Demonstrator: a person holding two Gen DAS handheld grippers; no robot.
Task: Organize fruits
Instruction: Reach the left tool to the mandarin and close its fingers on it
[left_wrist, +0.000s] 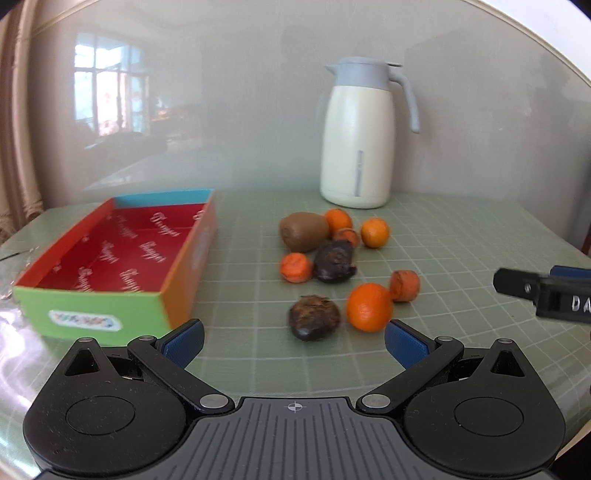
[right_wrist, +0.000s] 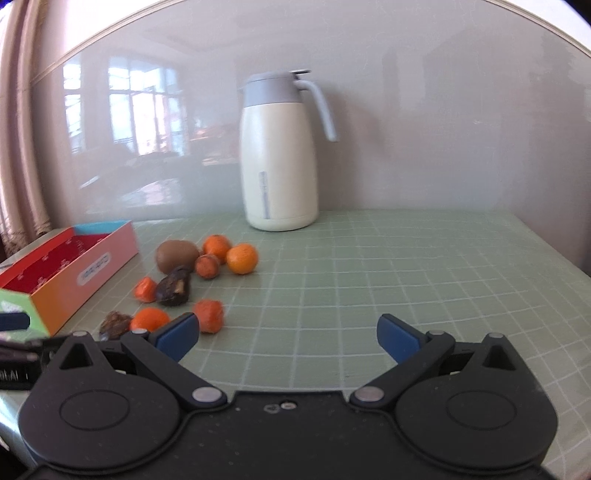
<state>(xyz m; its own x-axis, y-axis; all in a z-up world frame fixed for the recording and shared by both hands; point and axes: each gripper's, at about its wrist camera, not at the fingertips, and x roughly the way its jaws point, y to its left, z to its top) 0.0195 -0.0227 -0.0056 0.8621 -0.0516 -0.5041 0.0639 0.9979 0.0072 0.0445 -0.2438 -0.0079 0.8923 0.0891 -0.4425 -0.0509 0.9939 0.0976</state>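
Both tools wide open, nothing held. Left tool (left_wrist: 294, 341) sits low over the tabletop (left_wrist: 461, 240), lined up on the nearest dark fruit (left_wrist: 314, 320), with an orange (left_wrist: 369, 307) just beside it. Box (left_wrist: 110, 258) is empty, to the left; all fruit lies loose between it and the jug (left_wrist: 356, 136). Right tool (right_wrist: 287, 336) hovers over bare mat, right of the pile.

Likely step: first pick. Straddle the dark fruit alone, keep the right finger clear of the orange, close gently since it looks soft, then lift before swinging over the box wall.
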